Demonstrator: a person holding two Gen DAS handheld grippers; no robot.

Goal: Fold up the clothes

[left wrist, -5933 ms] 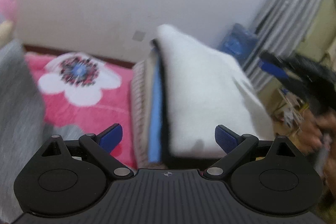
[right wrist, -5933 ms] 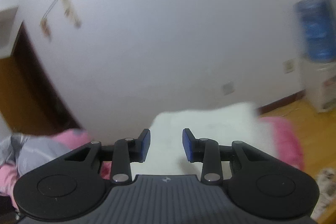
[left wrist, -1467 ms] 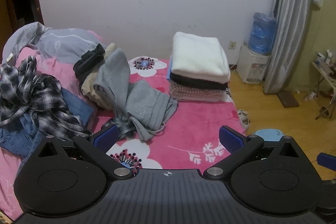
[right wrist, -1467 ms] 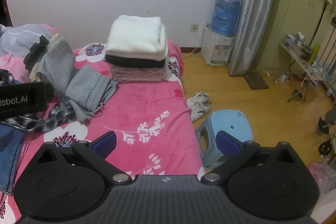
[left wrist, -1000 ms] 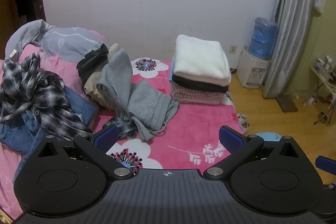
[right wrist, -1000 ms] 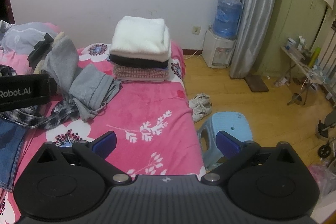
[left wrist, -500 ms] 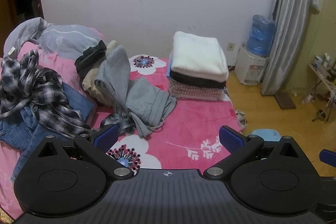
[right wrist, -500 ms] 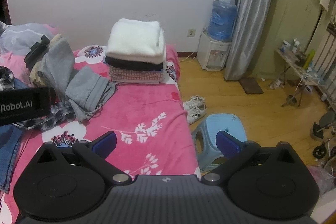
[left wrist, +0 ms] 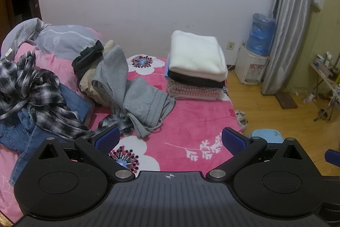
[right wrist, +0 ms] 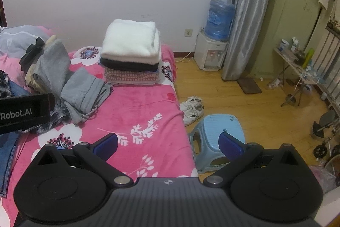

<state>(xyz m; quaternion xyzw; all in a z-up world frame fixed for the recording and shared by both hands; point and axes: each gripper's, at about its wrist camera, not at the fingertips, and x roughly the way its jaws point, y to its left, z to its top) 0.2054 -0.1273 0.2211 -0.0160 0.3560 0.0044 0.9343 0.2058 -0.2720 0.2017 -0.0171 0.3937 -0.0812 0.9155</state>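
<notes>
A stack of folded clothes (left wrist: 196,65) with a white fleece on top sits at the far end of the pink floral bed (left wrist: 187,120); the stack (right wrist: 131,52) also shows in the right wrist view. Crumpled grey sweatpants (left wrist: 136,97) lie mid-bed, with a checked shirt (left wrist: 31,90) and blue jeans (left wrist: 21,133) to the left. My left gripper (left wrist: 170,140) is open and empty, held back above the near end of the bed. My right gripper (right wrist: 167,147) is open and empty too, over the bed's right edge.
A light blue stool (right wrist: 218,131) and white sneakers (right wrist: 192,107) stand on the wooden floor beside the bed. A water dispenser (right wrist: 214,46) and grey curtain (right wrist: 244,14) are at the back wall. A cluttered folding table (right wrist: 297,65) stands at right.
Both grippers have pulled back from close to the white fleece to a far view of the whole bed. Over the last second both views hardly shift.
</notes>
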